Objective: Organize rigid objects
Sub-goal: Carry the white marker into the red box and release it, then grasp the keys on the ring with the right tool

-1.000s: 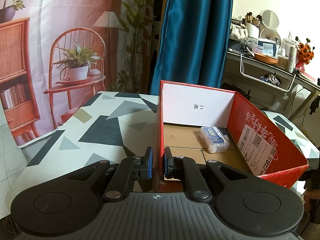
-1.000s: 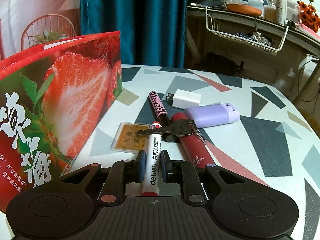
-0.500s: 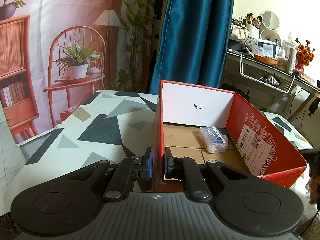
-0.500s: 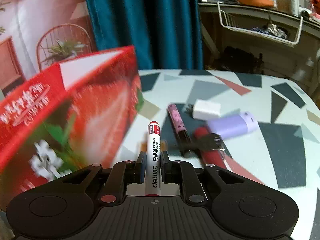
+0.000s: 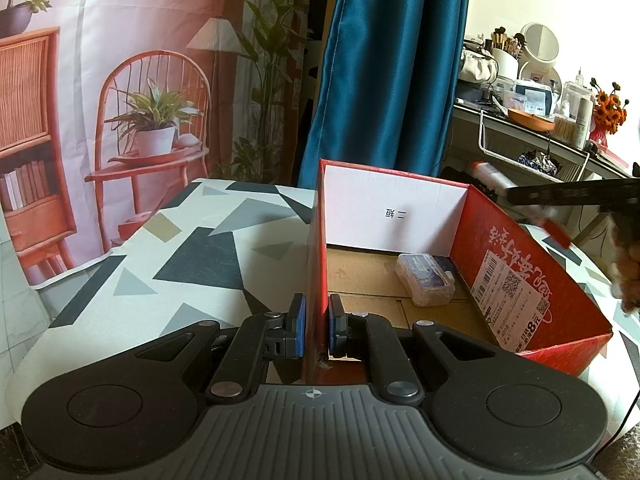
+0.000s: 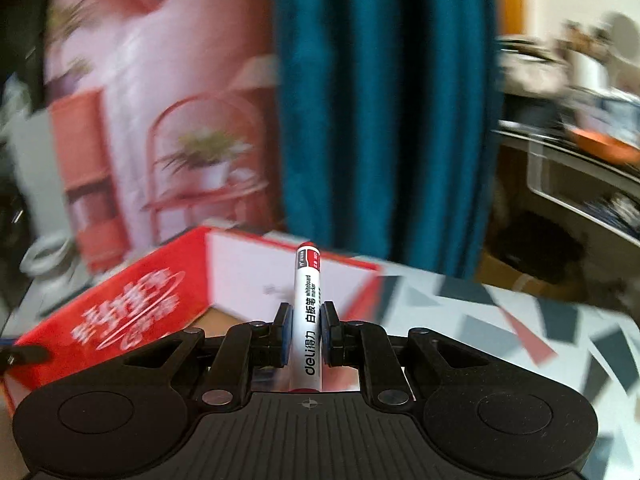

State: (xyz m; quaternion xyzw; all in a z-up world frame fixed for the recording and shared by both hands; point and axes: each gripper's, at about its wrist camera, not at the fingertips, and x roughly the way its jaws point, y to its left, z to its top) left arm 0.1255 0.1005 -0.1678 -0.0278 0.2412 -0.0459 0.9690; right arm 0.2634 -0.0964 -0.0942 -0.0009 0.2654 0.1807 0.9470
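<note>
A red cardboard box (image 5: 532, 276) with a strawberry print stands open on the patterned table. My left gripper (image 5: 317, 322) is shut on its left wall (image 5: 314, 288), one pad on each side. A small clear plastic case (image 5: 426, 279) lies on the box floor. My right gripper (image 6: 306, 322) is shut on a white whiteboard marker (image 6: 307, 292) with a red cap, raised above the table beside the box (image 6: 120, 312). In the left wrist view the right gripper (image 5: 576, 194) shows blurred over the box's right wall, the marker (image 5: 490, 178) sticking out of it.
The table (image 5: 132, 276) has a white cloth with grey and black triangles. A blue curtain (image 5: 392, 80) hangs behind the box. A cluttered dressing shelf (image 5: 536, 128) with a wire basket stands at the right. A printed backdrop (image 5: 120, 80) covers the left.
My right gripper has lifted the marker off the table and swung toward the box; the other items on the cloth have dropped out of view. The left gripper has stayed on the box wall.
</note>
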